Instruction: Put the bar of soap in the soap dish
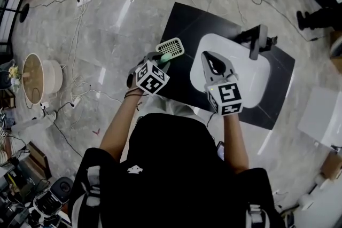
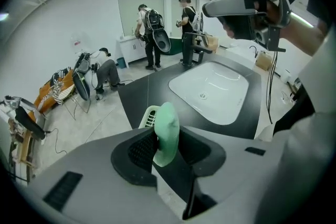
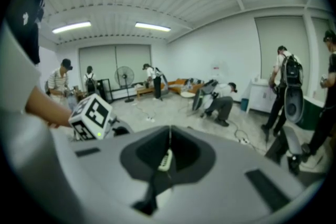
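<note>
Okay, head view first: left gripper (image 1: 161, 63) is clamped on the bar of soap (image 1: 167, 56), which is pale green and pokes out past the tips. Soap dish (image 1: 173, 46) sits on the black counter (image 1: 187, 21), just far and a touch right of those tips, left of the white basin (image 1: 251, 80). From up here the soap's far end overlaps the dish's near edge; I can't tell whether it touches or hangs above. Dish long axis runs near-left to far-right, roughly in line with where the gripper points. Right gripper (image 1: 211, 63) is over the basin's left part, apart from the dish, so the left one is clearly nearer.

Left gripper view: jaws pinch the soap on its flat faces, with the bar on edge and its long axis along the jaws. The dish's slotted rim shows directly behind the soap, slightly to its left in that view. Basin lies beyond, to the right.

Right gripper view: jaws closed together, nothing gripped that I can make out. I can't pick out the dish; only the left gripper's marker cube (image 3: 90, 115) shows at left.

My read: the move is short. Go forward and down along the pointing line, centre the bar over the slots, and lay it flat lengthwise before releasing.
</note>
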Available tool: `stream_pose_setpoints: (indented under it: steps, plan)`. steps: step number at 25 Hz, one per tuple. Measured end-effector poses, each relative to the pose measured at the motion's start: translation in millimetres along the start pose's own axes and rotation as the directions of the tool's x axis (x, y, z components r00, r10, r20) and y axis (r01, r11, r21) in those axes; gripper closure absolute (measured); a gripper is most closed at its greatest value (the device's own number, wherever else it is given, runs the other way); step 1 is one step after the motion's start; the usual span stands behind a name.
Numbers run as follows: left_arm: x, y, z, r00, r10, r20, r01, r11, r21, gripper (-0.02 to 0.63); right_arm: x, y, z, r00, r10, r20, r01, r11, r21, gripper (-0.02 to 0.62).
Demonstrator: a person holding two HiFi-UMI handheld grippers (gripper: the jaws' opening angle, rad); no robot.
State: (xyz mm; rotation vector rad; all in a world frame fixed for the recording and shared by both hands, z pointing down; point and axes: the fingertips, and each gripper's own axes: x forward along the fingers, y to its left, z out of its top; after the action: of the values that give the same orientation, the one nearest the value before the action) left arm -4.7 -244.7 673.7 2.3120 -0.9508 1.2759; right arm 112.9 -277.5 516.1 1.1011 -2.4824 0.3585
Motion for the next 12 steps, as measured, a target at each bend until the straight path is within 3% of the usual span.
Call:
stream_pose_setpoints:
  steps: [12]
  plan:
    - [49, 24, -10, 0.993, -0.005, -0.117, 0.025, 0.985, 0.17, 0.468, 11, 11, -25, 0.993, -0.05, -0.108, 0.051, 0.999, 0.007, 0.56]
